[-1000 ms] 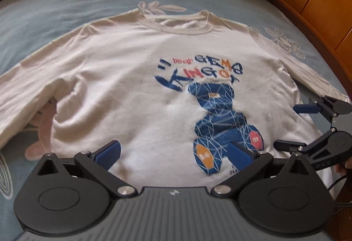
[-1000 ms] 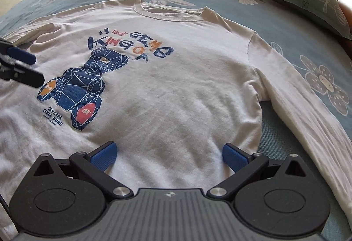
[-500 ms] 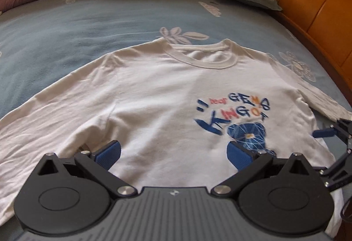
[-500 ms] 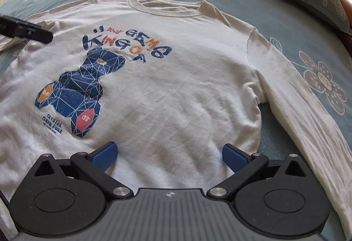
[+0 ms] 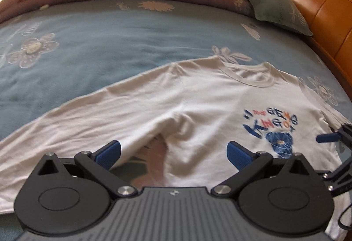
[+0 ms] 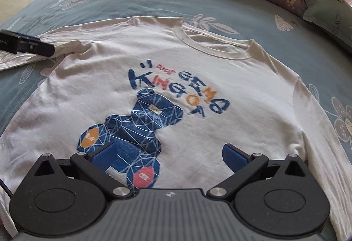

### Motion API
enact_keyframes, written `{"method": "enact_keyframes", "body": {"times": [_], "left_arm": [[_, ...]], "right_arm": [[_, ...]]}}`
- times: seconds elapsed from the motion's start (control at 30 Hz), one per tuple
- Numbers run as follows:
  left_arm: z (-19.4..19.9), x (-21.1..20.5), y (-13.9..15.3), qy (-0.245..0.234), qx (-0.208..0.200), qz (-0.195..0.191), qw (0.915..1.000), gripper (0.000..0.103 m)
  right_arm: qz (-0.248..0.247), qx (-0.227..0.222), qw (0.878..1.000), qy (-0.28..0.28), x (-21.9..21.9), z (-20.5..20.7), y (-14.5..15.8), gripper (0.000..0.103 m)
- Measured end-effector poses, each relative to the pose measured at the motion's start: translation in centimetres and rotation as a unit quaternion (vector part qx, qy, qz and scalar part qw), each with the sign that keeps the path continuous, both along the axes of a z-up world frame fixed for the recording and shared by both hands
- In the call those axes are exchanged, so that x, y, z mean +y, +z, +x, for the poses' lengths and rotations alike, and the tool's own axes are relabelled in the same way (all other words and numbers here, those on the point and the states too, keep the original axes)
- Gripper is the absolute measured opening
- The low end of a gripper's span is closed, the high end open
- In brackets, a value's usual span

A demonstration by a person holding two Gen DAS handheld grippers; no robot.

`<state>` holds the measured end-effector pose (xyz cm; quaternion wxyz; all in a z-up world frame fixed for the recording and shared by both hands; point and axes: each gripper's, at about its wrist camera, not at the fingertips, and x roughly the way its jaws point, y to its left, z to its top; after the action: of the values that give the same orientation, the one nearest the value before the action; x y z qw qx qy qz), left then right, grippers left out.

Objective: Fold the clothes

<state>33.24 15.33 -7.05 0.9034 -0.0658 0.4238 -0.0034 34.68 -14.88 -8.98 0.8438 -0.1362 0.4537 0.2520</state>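
Sweatshirt (image 6: 198,69) lies flat, print up, on the blue bedspread (image 5: 110,47), both sleeves spread outward; we see no fold in it. Our left gripper (image 5: 173,153) and right gripper (image 6: 169,153) hang above it, jaws spread, holding nothing.
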Motion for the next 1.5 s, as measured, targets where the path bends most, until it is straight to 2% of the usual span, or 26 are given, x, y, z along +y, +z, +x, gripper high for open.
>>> {"method": "enact_keyframes", "body": {"times": [0.13,0.2,0.37,0.47,0.53,0.63,0.7,0.8,0.9,1.03,1.17,1.27,1.43,1.5], "left_arm": [[0.4,4.1,-2.4,0.072,0.03,-0.003,0.997,0.102],[-0.7,6.1,-4.1,0.118,0.067,-0.03,0.9902,0.102],[-3.7,7.3,-3.2,0.123,0.078,-0.074,0.9866,0.102],[-3.2,9.1,-1.4,0.136,0.028,-0.044,0.9894,0.102],[-2.0,10.9,-1.4,0.158,0.016,-0.023,0.987,0.102],[-0.9,13.4,-3.3,0.19,0.045,-0.017,0.9807,0.102],[-2.0,14.0,-4.4,0.197,0.065,-0.019,0.9781,0.101],[-4.9,14.1,-4.7,0.198,0.068,-0.018,0.9777,0.102],[-5.8,14.9,-4.0,0.196,0.081,-0.028,0.9768,0.102],[-5.4,17.3,-2.9,0.217,0.05,-0.019,0.9747,0.102],[-6.5,19.6,-4.6,0.265,0.073,-0.025,0.9611,0.102],[-8.6,20.0,-4.4,0.271,0.073,-0.028,0.9595,0.102],[-8.1,21.6,-2.6,0.269,0.044,-0.026,0.9617,0.102],[-7.4,22.9,-2.6,0.278,0.033,-0.026,0.9595,0.102]], "right_arm": [[0.002,0.008,1.0,0.02,2.1,0.2,-0.6,0.103],[0.004,0.018,0.999,0.026,2.8,0.3,-0.9,0.103],[-0.004,0.036,0.998,0.046,4.2,0.6,-1.2,0.103],[-0.001,0.03,0.998,0.049,4.9,1.0,-0.7,0.103],[0.004,0.021,0.999,0.05,5.6,1.4,-0.2,0.103],[0.008,0.018,0.998,0.053,7.1,2.3,0.0,0.103],[0.011,0.022,0.998,0.057,8.3,2.9,-0.1,0.103],[0.013,0.036,0.998,0.059,9.6,3.4,-0.4,0.103],[0.002,0.046,0.997,0.054,10.4,3.5,-0.9,0.103],[-0.012,0.06,0.997,0.049,11.3,3.6,-1.5,0.103],[-0.027,0.072,0.996,0.045,12.2,3.8,-2.0,0.103],[-0.034,0.074,0.996,0.045,12.4,3.8,-2.0,0.103],[-0.04,0.071,0.996,0.043,12.6,3.8,-2.1,0.103],[-0.041,0.07,0.996,0.04,12.7,3.7,-2.1,0.103]]}}
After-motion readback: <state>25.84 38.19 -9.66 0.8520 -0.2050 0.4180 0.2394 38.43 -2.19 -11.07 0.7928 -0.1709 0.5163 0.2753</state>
